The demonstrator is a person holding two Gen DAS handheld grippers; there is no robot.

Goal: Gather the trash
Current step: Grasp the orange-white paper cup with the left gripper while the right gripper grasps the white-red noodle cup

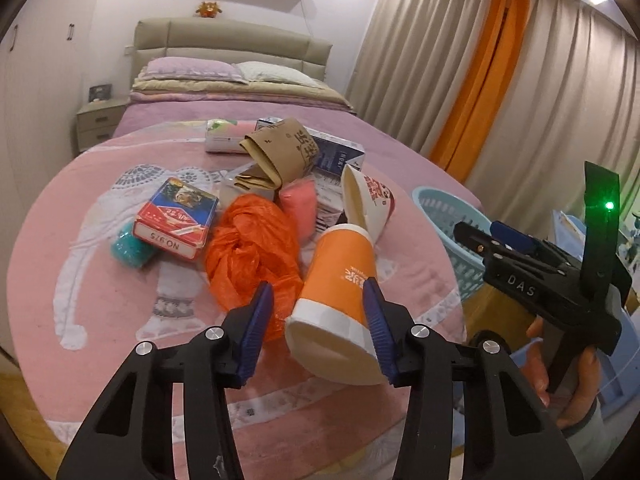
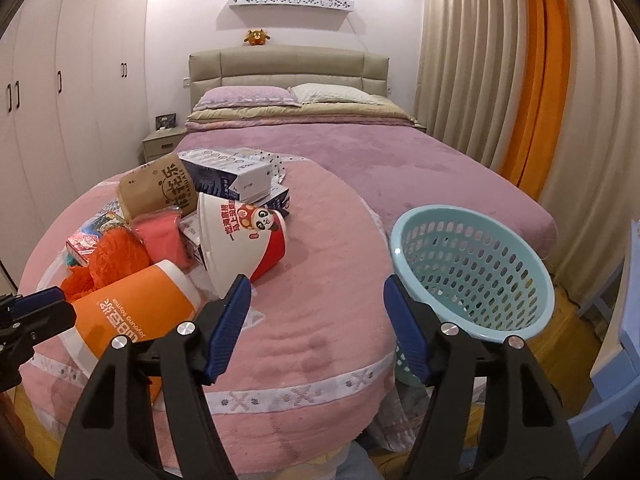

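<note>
1. The orange paper cup (image 1: 340, 280) is lying on its side at the near edge of the trash pile on the pink blanket (image 1: 100, 300), open mouth pointing toward the left wrist camera.
2. The left gripper (image 1: 320, 308) is straddling that cup: the blue pad on the right side looks like it's touching the cup wall, while the left pad is sitting off it, over the crumpled orange plastic bag (image 1: 252, 256). So the jaws are apart around the cup, not clamped, as far as I can see.
3. The right gripper (image 2: 316, 320) is hanging over bare blanket with its jaws apart and nothing between them. A hand (image 1: 568, 364) is wrapping its grip in the left view, partly cut off by the frame.
4. Just behind the cup, a white and red paper bowl (image 2: 244, 236) is tipping on its side.
5. Further back things are getting messy: a brown paper bag (image 1: 280, 152), a pink bundle (image 1: 298, 204), a red box (image 1: 176, 216) covering most of a teal thing I can't identify, and some blue and white cartons (image 2: 228, 176) half buried.
6. The light-blue basket (image 2: 472, 276) is sitting off the bed's right edge; its bottom is hiding behind the right gripper's finger.
</note>
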